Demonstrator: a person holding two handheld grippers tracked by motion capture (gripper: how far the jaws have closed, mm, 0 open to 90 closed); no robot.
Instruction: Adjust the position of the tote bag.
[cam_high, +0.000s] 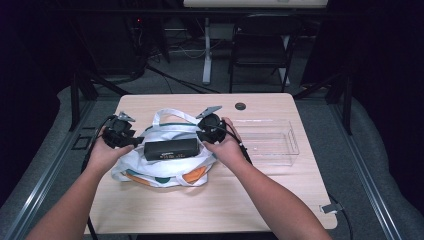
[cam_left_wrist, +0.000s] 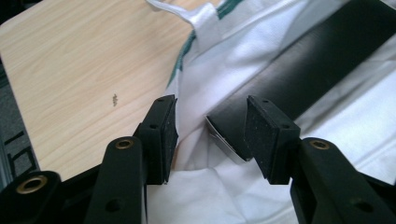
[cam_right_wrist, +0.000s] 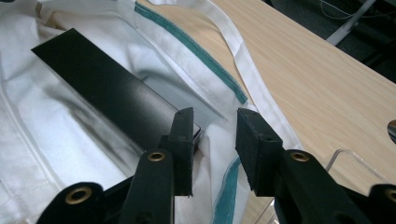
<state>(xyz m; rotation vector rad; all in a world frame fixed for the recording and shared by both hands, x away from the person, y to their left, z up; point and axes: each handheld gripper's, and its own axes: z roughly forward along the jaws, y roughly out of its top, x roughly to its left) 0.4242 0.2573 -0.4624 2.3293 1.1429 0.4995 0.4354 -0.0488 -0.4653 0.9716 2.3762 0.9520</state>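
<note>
One long, flat, black rectangular box (cam_high: 170, 149) lies crosswise on a white fabric tote bag (cam_high: 165, 170) with teal trim and orange and teal printed patches, which is spread flat near the middle of the light wood-grain table (cam_high: 210, 205). A line of small pale print runs along the box's near face in the high view; it is too small to read. The box sits between the two grippers, one at each short end. At its left end, the left gripper (cam_high: 131, 141) is held level by the person's left hand (cam_high: 106, 152); in the left gripper view (cam_left_wrist: 211, 133) its black jaws stand apart, one pad over the white cloth at the bag's edge and the other just beside the box's corner (cam_left_wrist: 233, 135), with no pad pressing on either. At the box's right end, the right gripper (cam_high: 200, 136) is held by the right hand (cam_high: 226, 149); in the right gripper view (cam_right_wrist: 215, 140) its jaws are likewise released, with white cloth and teal trim showing in the gap and one pad close against the box's end (cam_right_wrist: 116, 93); whether that pad touches the box cannot be told. The bag's white strap handles (cam_high: 170, 116) loop toward the far edge of the table. To the right of the bag, well clear of the box, stands a clear plastic rectangular tray (cam_high: 292, 145). A small dark round disc (cam_high: 240, 106) sits in the tabletop near its far edge. Beyond the table, a dark folding chair (cam_high: 260, 45) stands on the grey floor.
</note>
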